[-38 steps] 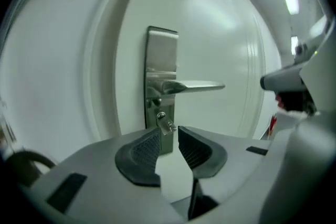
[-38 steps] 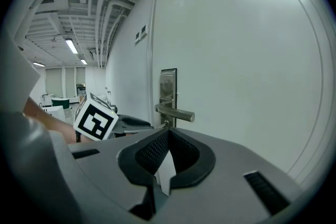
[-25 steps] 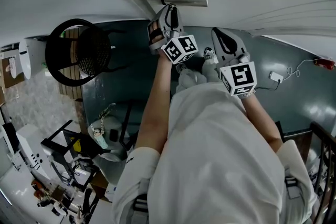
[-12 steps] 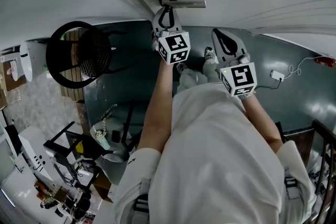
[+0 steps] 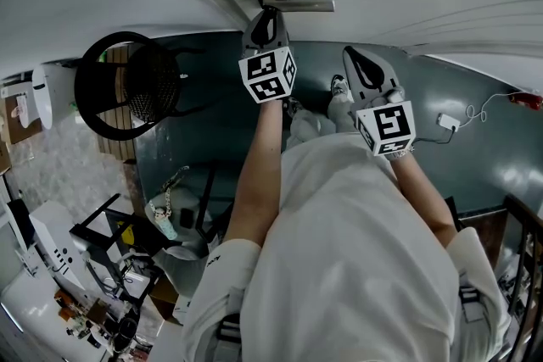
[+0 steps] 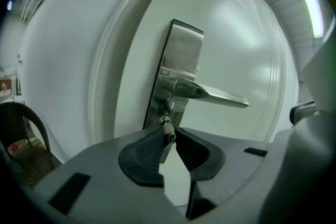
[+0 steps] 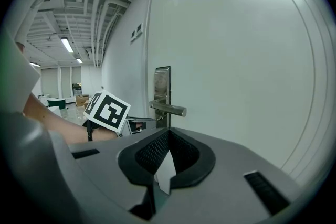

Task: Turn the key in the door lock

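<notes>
The left hand-held gripper [image 5: 266, 14], its jaws having just been closing, now pinches the small key [image 6: 168, 134] seated in the lock plate [image 6: 181, 55] beneath the lever handle [image 6: 210, 93] of a white door [image 6: 236, 34]. The right hand-held gripper [image 7: 168, 136] hangs clenched and empty, farther back from the door. A black mesh chair [image 5: 127, 85] stands at left.

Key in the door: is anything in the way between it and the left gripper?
No, nothing is in the way. The left gripper has just closed its jaws on the key, right below the door handle.
</notes>
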### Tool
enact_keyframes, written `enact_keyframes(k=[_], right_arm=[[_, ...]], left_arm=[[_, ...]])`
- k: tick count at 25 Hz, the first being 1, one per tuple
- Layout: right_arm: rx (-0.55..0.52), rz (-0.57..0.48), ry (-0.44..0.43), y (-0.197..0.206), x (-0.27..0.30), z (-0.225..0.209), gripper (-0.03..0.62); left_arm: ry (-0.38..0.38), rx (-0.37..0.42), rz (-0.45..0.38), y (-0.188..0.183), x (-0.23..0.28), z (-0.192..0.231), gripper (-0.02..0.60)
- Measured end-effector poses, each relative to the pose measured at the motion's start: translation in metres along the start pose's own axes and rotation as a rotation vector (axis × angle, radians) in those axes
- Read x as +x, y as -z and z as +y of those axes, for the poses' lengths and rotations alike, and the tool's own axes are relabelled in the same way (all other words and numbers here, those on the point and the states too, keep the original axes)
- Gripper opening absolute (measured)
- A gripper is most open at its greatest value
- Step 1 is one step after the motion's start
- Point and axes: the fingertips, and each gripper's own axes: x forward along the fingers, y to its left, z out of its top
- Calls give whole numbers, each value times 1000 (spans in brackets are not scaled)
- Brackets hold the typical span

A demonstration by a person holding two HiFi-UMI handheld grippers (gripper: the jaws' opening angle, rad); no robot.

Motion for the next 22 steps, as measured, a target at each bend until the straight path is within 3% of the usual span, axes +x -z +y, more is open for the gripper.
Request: enact_keyframes(k=[9,13,15,19,22], right_arm=[[0,-2,-3,0,-2,1,-8],[-4,-4,-8,0,-3,3,-8],[-5,-3,-13,-1,-1,4,-8],[-5,2,-12,-1,-2,2,-8],[-6,1,-14,-2,-2,2,-8]], left_arm=[[157,-407,-35,0,-1,7,67],[229,-732,-82,6,-2,12,27],[263,-845,-102,5,-2,13,27],[397,-1190,-139,3,-1,13,28],[474,-1372,-164,2,-3,11,35]])
